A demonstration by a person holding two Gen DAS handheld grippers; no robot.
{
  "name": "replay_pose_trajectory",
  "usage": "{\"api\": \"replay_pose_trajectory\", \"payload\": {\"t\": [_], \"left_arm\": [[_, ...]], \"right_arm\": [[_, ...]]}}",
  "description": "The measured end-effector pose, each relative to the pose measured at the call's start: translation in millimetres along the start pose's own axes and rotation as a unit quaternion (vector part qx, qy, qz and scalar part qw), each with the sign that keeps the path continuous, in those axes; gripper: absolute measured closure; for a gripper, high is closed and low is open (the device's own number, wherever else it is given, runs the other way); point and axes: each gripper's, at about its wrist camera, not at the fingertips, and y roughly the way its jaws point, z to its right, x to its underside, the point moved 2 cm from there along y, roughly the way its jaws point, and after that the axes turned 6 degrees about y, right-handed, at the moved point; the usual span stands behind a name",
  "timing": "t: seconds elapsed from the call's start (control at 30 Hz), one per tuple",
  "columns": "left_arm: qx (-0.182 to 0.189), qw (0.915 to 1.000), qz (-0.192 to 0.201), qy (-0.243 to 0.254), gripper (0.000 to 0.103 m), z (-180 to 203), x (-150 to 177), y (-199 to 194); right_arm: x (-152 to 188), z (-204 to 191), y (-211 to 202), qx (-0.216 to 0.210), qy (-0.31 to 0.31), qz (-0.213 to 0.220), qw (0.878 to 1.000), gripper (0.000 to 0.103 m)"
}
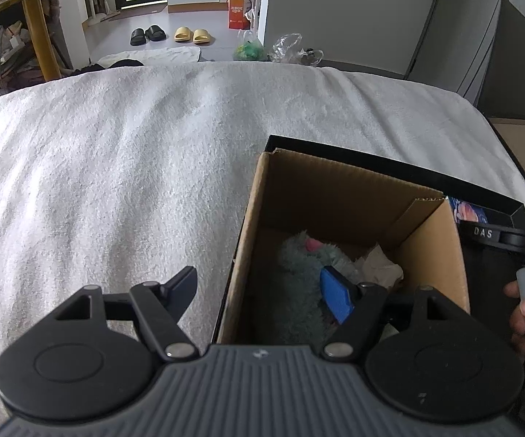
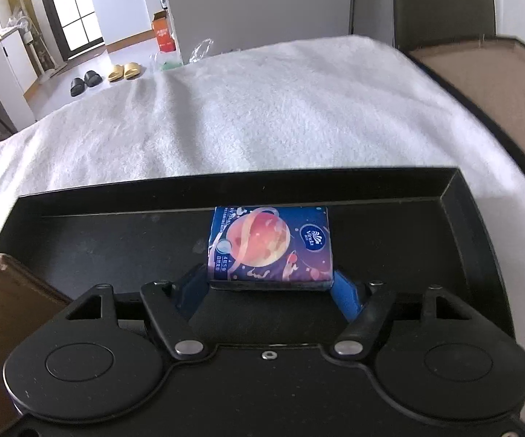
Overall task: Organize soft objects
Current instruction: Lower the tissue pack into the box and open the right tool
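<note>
My left tongs (image 1: 262, 293) hang apart w/ nothing between them, one finger over the white towel (image 1: 116, 167), the other inside the cardboard box (image 1: 335, 196). In the box: a grey-green plush toy (image 1: 304, 269) w/ pink bit, plus crumpled white stuff beside it, can't tell what. The box stands in the black tray (image 2: 116, 247). The tissue pack (image 2: 269, 244) lies in that tray against its far wall; my right tongs (image 2: 269, 291) sit at its near corners. Clamped or loose, can't tell.
</note>
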Motion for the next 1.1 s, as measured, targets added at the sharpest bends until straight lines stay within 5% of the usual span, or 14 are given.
{"api": "replay_pose_trajectory", "payload": {"t": [0.53, 0.83, 1.1], "left_arm": [[0.025, 0.9991, -0.031, -0.016, 0.03, -15.8, -0.9, 2.2], [0.041, 0.9983, -0.037, 0.018, 0.031, -29.0, -4.4, -23.6], [0.064, 0.9968, -0.045, 0.015, 0.043, -38.9, 2.2, -41.8]], "right_arm": [[1.9, -14.9, -67.6, -0.031, 0.021, 0.003, 0.999, 0.033], [4.6, -35.2, -111.8, -0.074, 0.02, 0.005, 0.997, 0.033], [11.5, -60.5, -144.9, -0.103, -0.008, 0.01, 0.995, 0.033]]}}
